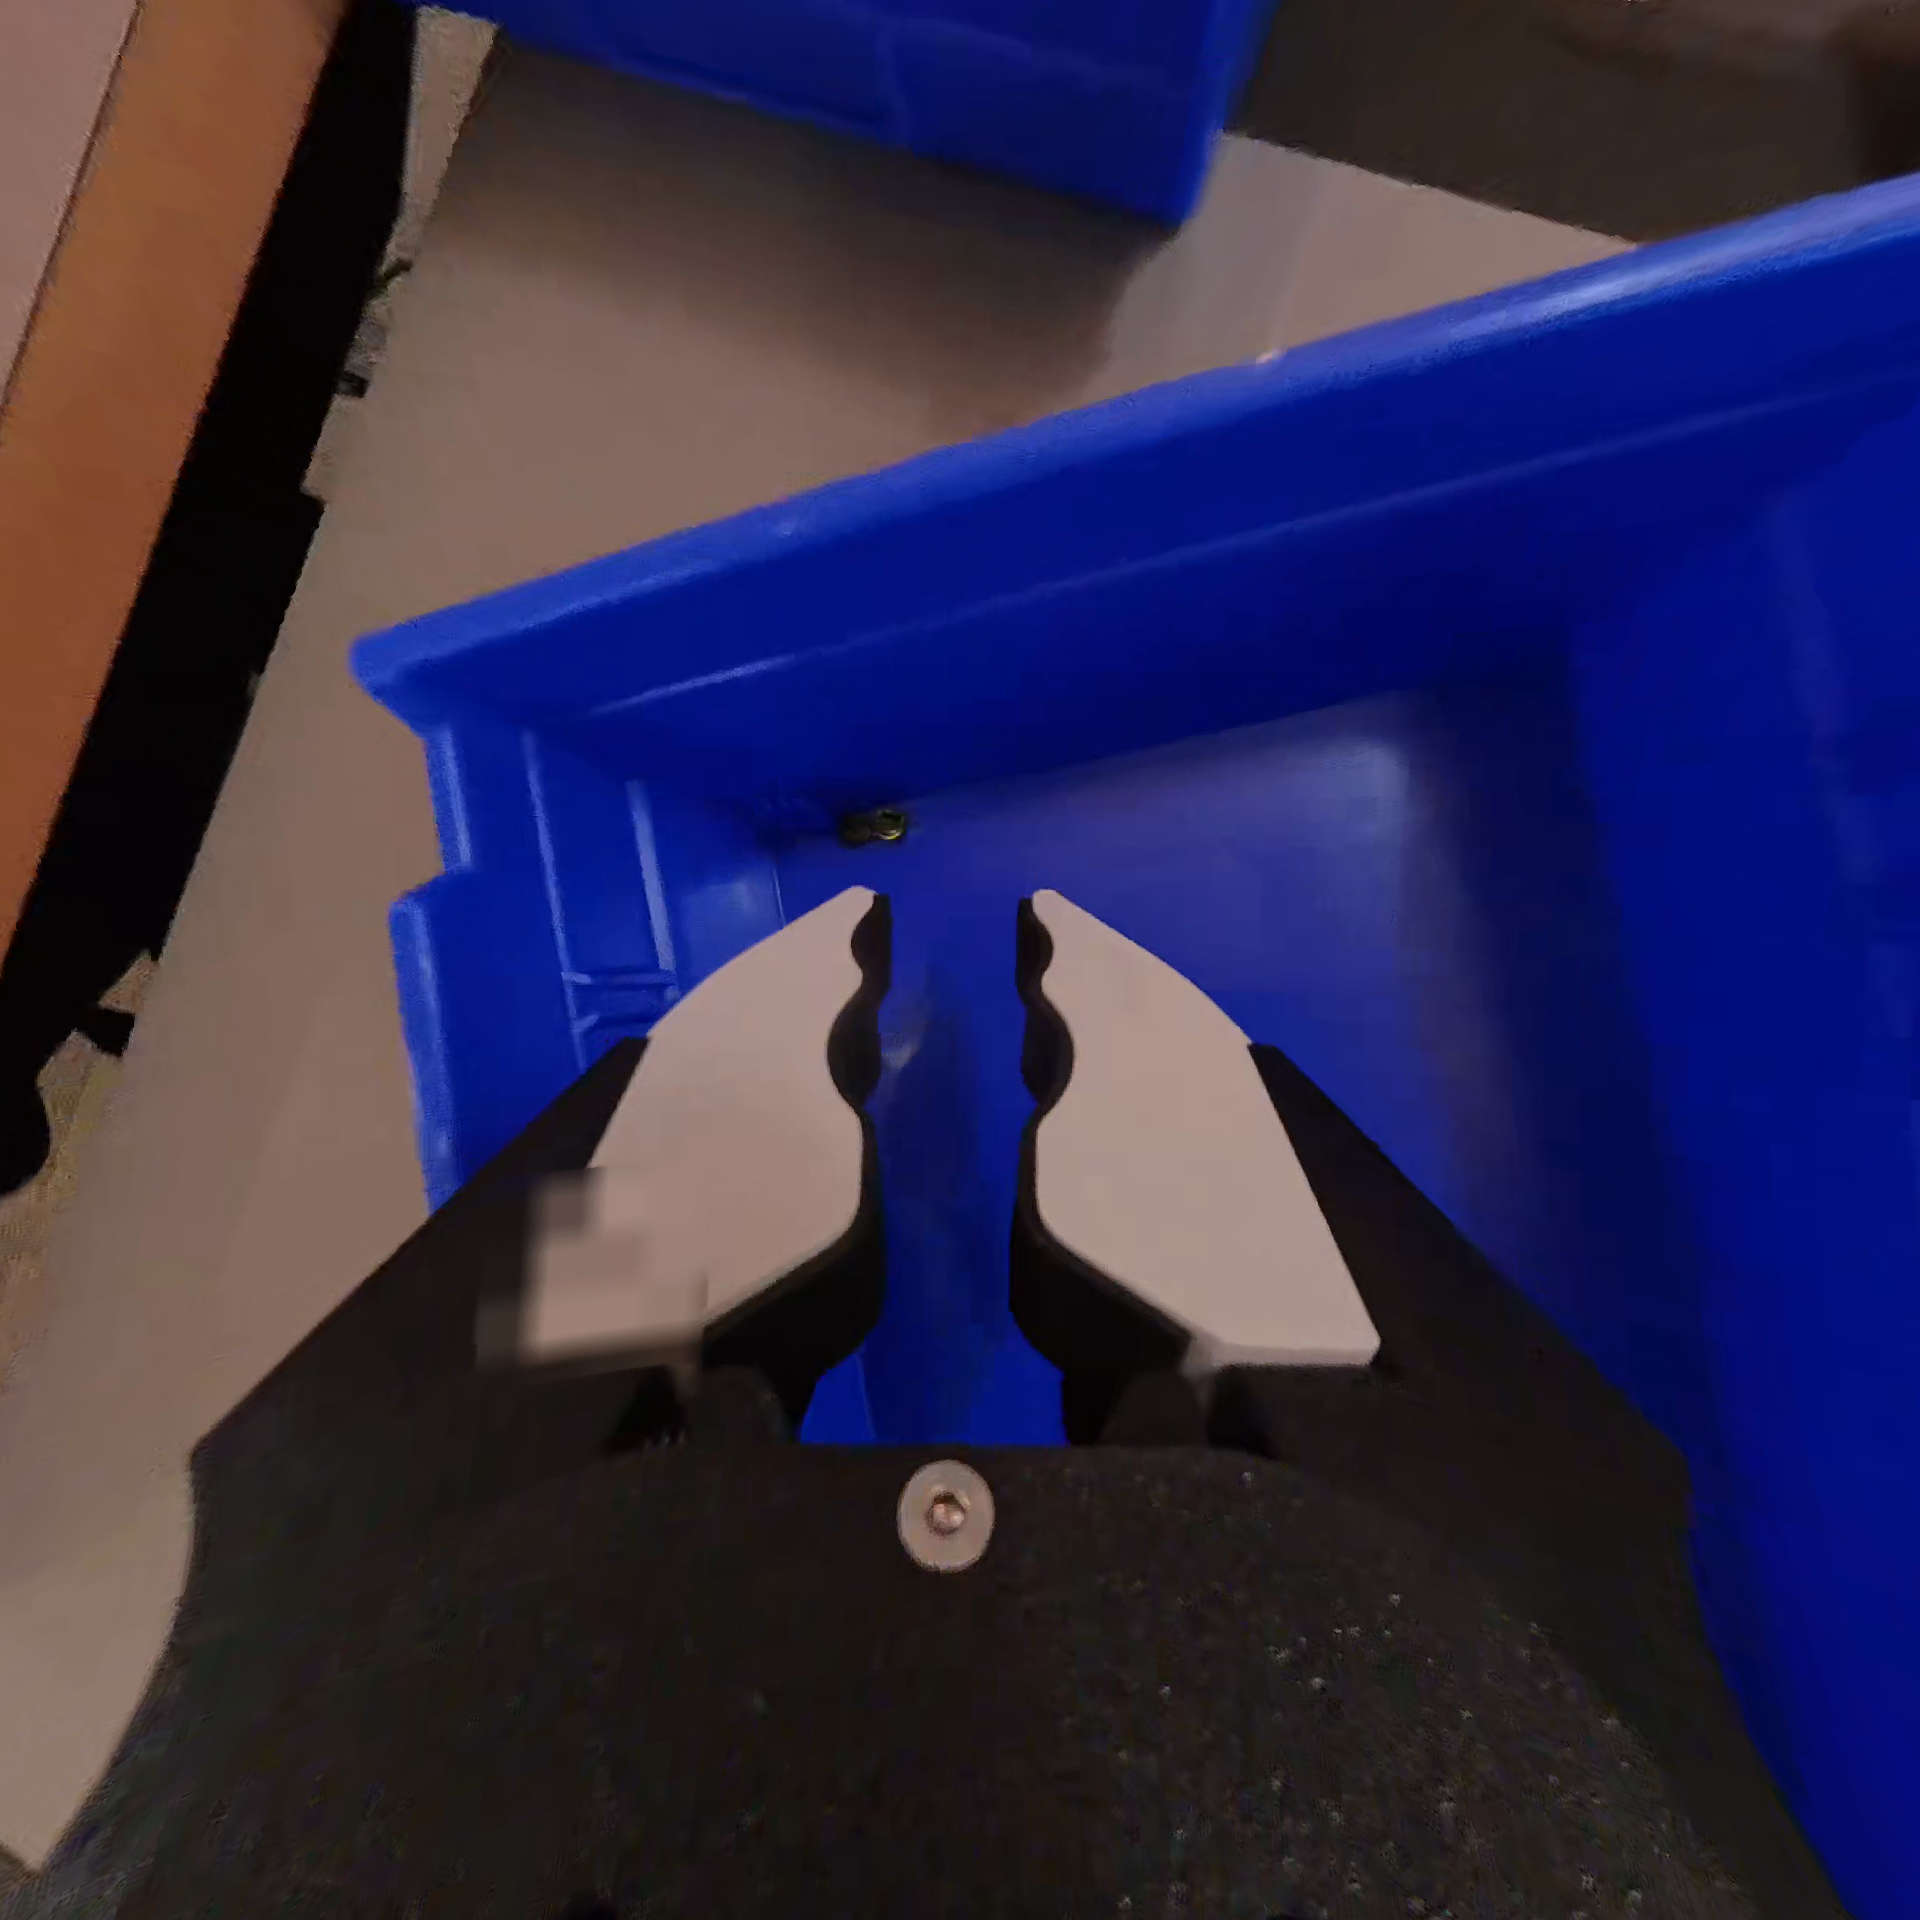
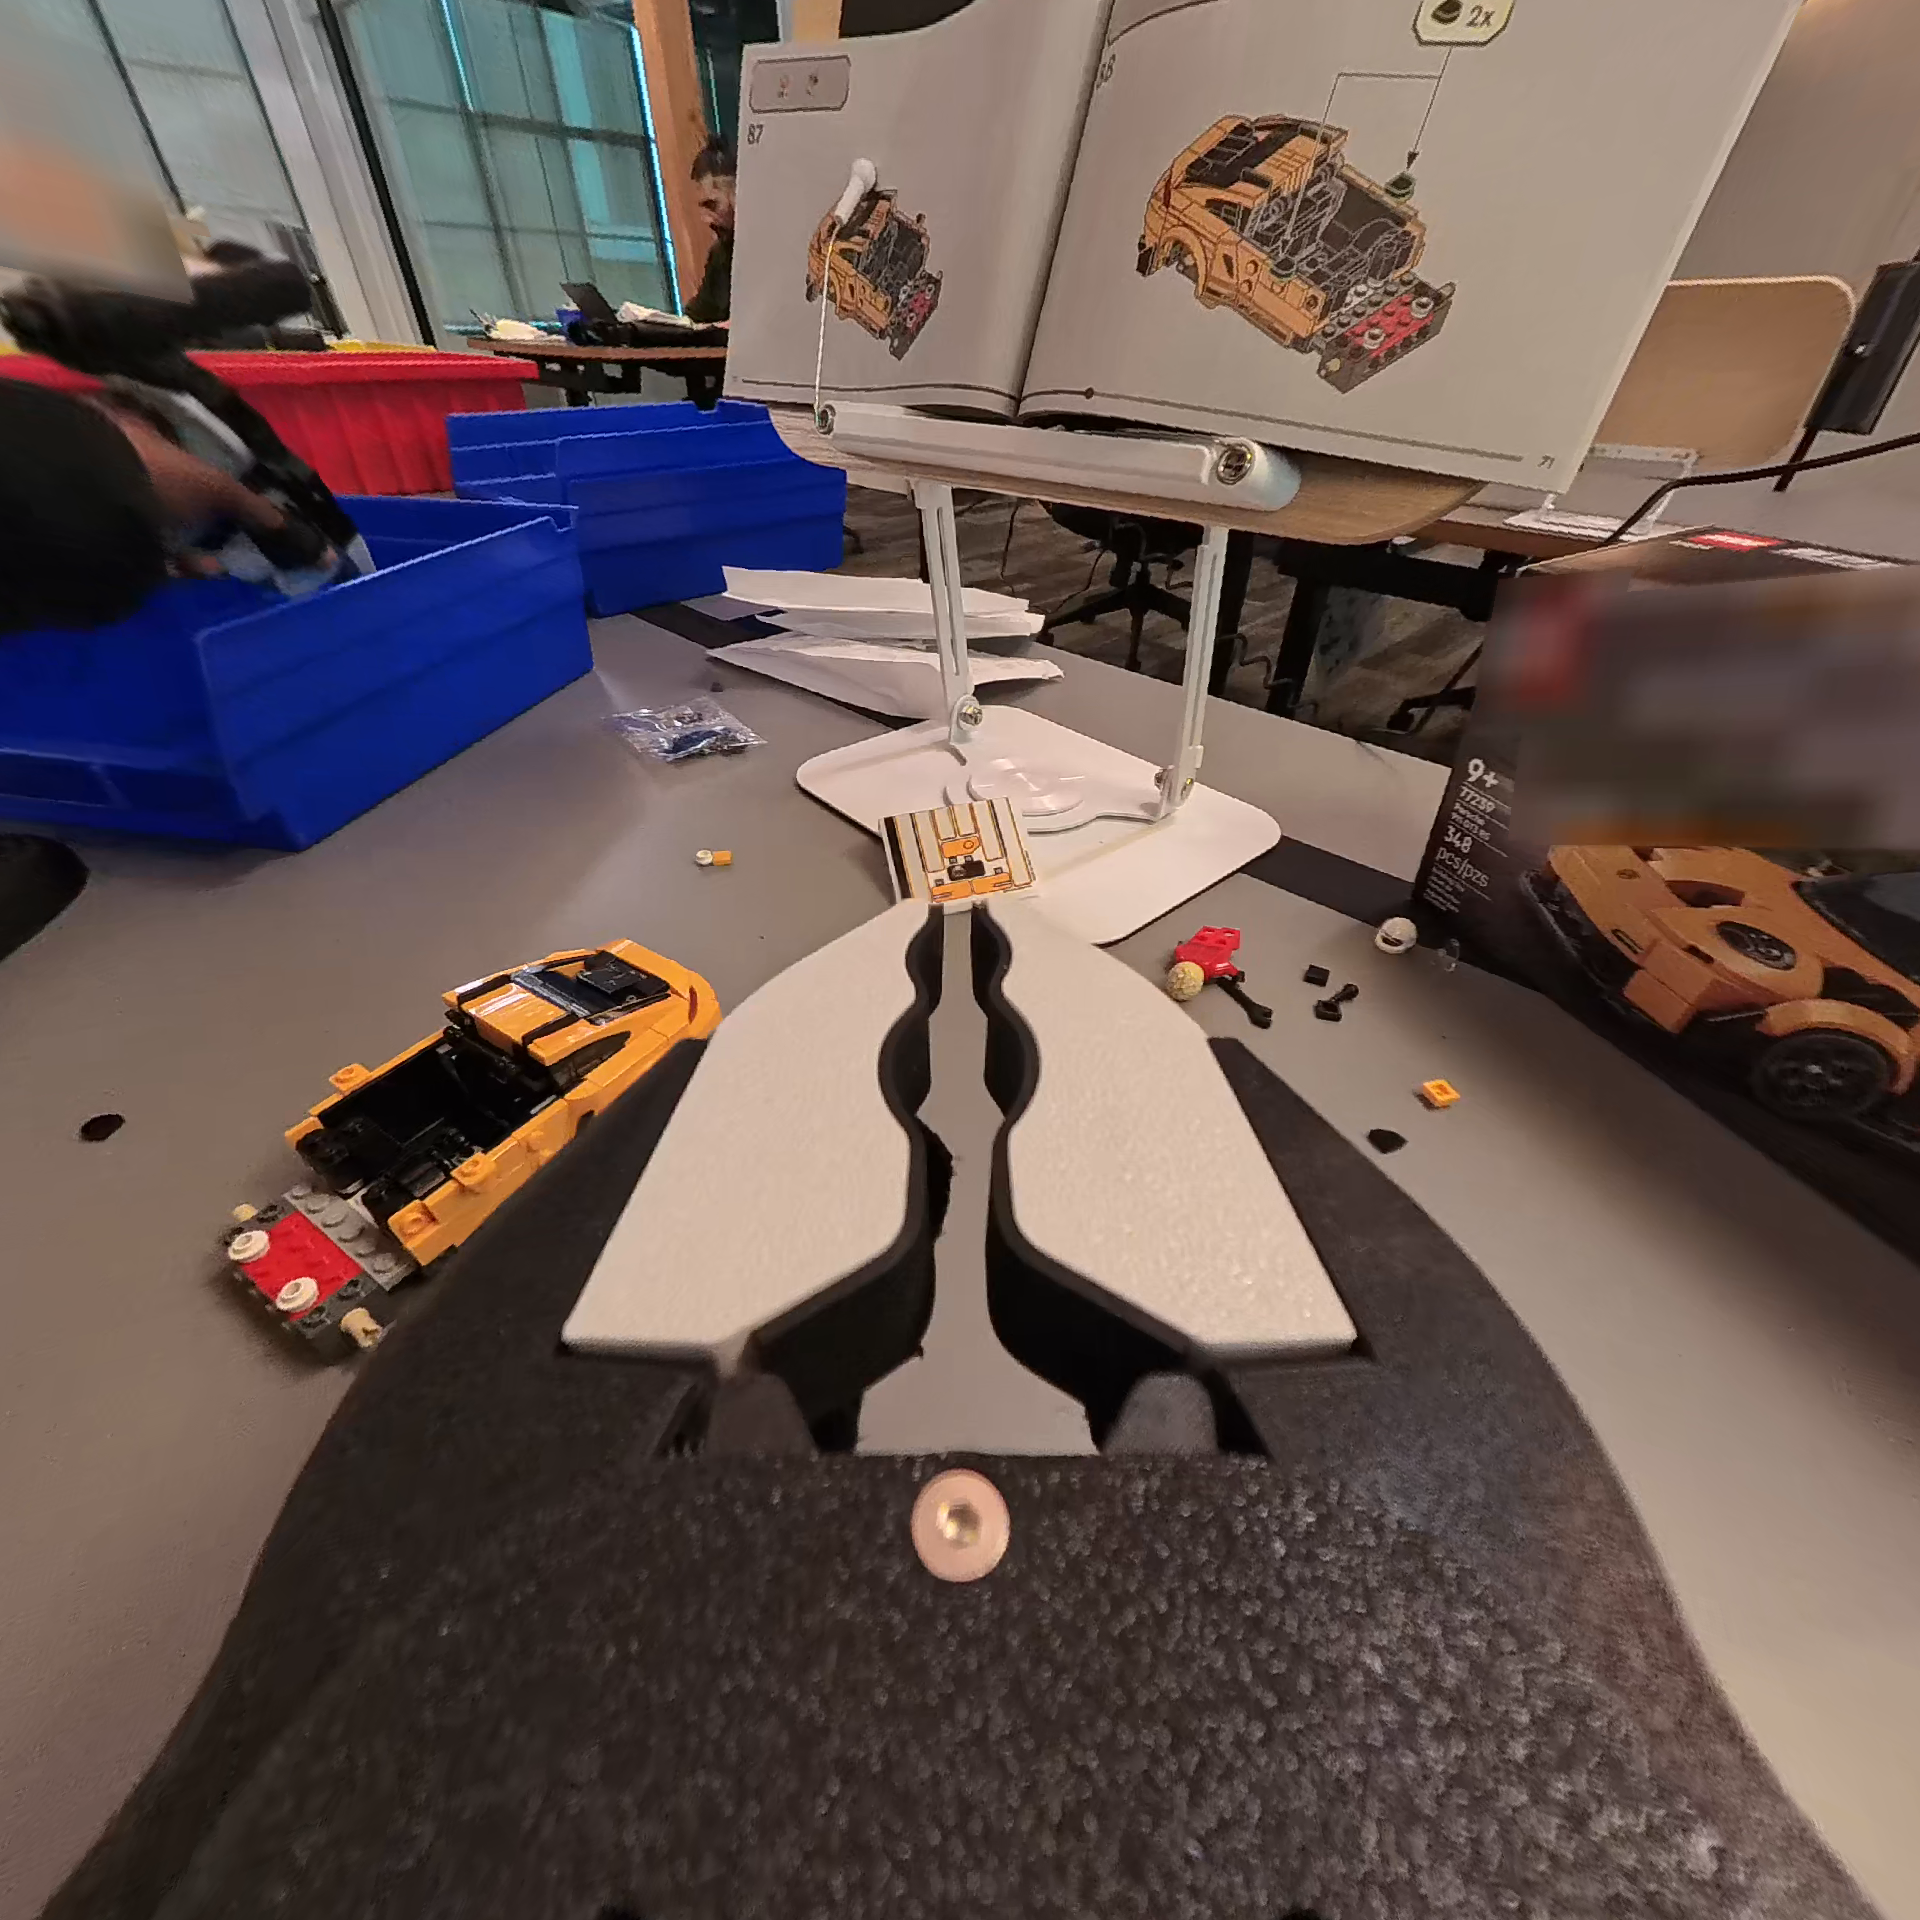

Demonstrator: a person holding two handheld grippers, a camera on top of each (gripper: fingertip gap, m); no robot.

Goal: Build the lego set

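Grey table (image 2: pixel 644 935), half-built orange toy car (image 2: pixel 488 1081) toward left edge. Right view only — right gripper (image 2: pixel 957 914) pinching small sticker sheet (image 2: pixel 961 852). Left view only — left gripper (image 1: pixel 954 904) parted, bare, inside blue bin (image 1: pixel 1143 540) near tiny dark piece (image 1: pixel 875 827).

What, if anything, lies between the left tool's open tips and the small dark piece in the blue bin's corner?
Nothing visible. The left tool is open inside the blue bin; only bare bin floor separates its tips from the small dark piece against the far wall.
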